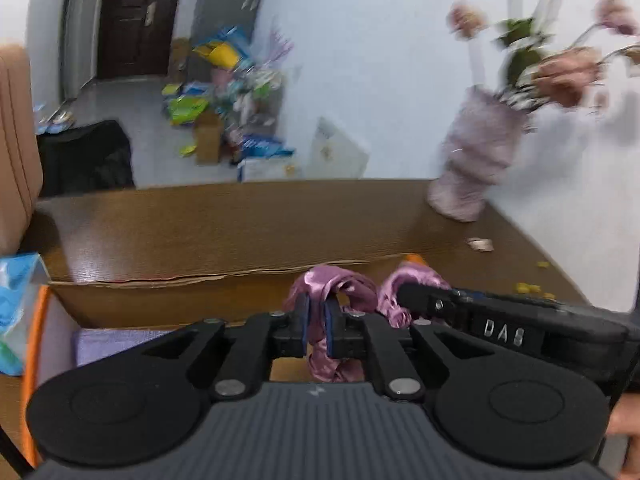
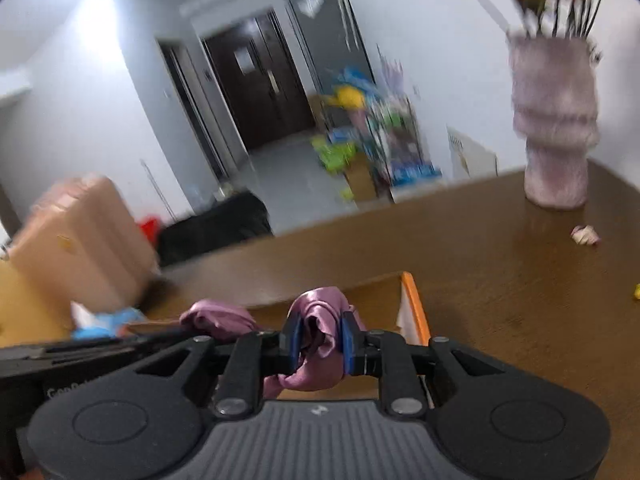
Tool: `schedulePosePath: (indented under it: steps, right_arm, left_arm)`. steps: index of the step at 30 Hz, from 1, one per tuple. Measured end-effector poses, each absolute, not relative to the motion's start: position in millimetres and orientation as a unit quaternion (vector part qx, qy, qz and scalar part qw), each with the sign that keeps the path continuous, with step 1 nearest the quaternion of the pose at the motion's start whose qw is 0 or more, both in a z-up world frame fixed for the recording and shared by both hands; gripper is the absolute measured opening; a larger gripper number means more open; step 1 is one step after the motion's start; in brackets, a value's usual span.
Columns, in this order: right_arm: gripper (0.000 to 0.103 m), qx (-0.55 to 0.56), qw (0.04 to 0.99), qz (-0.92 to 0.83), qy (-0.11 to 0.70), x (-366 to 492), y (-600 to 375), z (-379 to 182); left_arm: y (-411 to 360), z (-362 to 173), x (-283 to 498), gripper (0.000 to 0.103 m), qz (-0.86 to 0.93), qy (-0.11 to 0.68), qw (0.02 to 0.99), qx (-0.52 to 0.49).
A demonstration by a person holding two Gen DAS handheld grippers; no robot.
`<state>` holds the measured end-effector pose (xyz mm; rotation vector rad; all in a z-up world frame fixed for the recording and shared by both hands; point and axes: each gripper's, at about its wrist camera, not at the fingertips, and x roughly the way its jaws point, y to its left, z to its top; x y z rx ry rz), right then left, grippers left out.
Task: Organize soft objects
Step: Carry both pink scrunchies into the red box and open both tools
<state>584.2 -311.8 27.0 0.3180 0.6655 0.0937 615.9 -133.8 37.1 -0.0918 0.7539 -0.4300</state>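
A shiny mauve satin cloth is bunched up and held by both grippers above a cardboard box with an orange rim. My left gripper is shut on one bunch of the cloth, its blue pads pinching the fabric. In the right wrist view, my right gripper is shut on another bunch of the satin cloth, which bulges between the blue pads. The right gripper's black body reaches in from the right of the left wrist view. A folded lilac cloth lies inside the box.
A fuzzy pink vase with flowers stands at the far right of the brown table. A small crumpled scrap and yellow bits lie near it. A blue-and-white packet sits left of the box. Clutter fills the floor beyond.
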Motion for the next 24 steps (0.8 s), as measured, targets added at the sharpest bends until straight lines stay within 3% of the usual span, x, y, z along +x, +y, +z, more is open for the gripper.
schedulePosePath:
  steps: [4, 7, 12, 15, 17, 18, 24]
  right_arm:
    - [0.037, 0.105, 0.931, 0.008, 0.350, 610, -304, 9]
    - [0.051, 0.065, 0.942, 0.009, 0.328, 606, -298, 18]
    - [0.053, 0.061, 0.948, 0.007, 0.312, 582, -303, 52]
    - [0.059, 0.044, 0.953, 0.013, 0.299, 554, -307, 83]
    - [0.063, 0.026, 0.956, 0.019, 0.290, 527, -306, 104]
    - [0.065, 0.020, 0.957, 0.021, 0.287, 517, -308, 115]
    - [0.070, 0.004, 0.967, 0.033, 0.251, 451, -311, 160]
  left_arm:
    - [-134, 18, 628, 0.033, -0.211, 0.376, 0.901, -0.044]
    - [-127, 23, 618, 0.036, -0.215, 0.366, 0.905, -0.025]
    - [-102, 60, 594, 0.041, -0.194, 0.339, 0.920, -0.014]
    - [-82, 93, 564, 0.051, -0.178, 0.314, 0.932, -0.008]
    - [-67, 114, 540, 0.067, -0.166, 0.299, 0.940, -0.004]
    - [-60, 123, 531, 0.070, -0.158, 0.291, 0.944, -0.003]
    - [-27, 163, 469, 0.073, -0.130, 0.264, 0.956, -0.009]
